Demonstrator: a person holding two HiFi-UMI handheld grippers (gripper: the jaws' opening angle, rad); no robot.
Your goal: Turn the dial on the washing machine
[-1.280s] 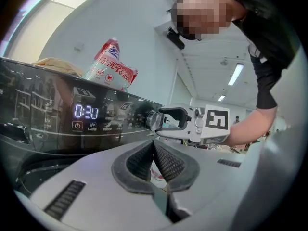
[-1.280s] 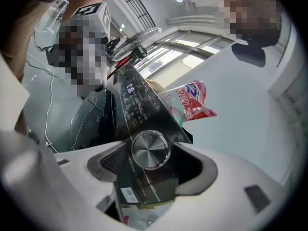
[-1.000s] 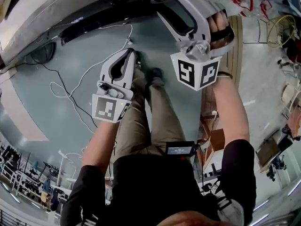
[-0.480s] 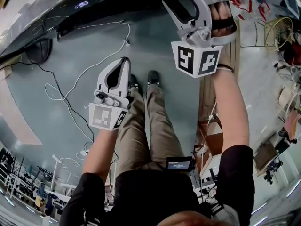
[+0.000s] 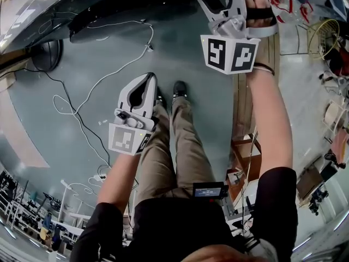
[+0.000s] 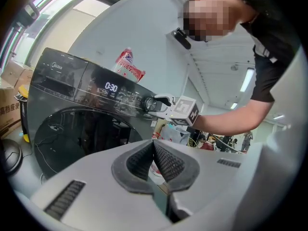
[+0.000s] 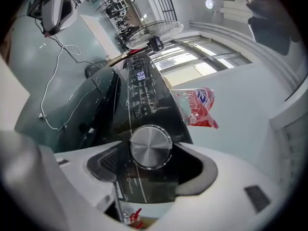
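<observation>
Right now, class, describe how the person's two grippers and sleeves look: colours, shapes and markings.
Both the left gripper and right gripper have smooth light-grey shells with dark ribbed pads lining the jaws. Each carries a white cube printed with black square markers. The person wears black short sleeves.

The washing machine [image 6: 72,129] carries the brand name "Midea" at the upper left of its dark control panel [image 6: 67,81], and its lit display [image 6: 111,87] reads "0:30". Print on the red-and-white bag [image 6: 129,65] atop it and on the cardboard box [image 6: 8,110] beside it is too small to read.
</observation>
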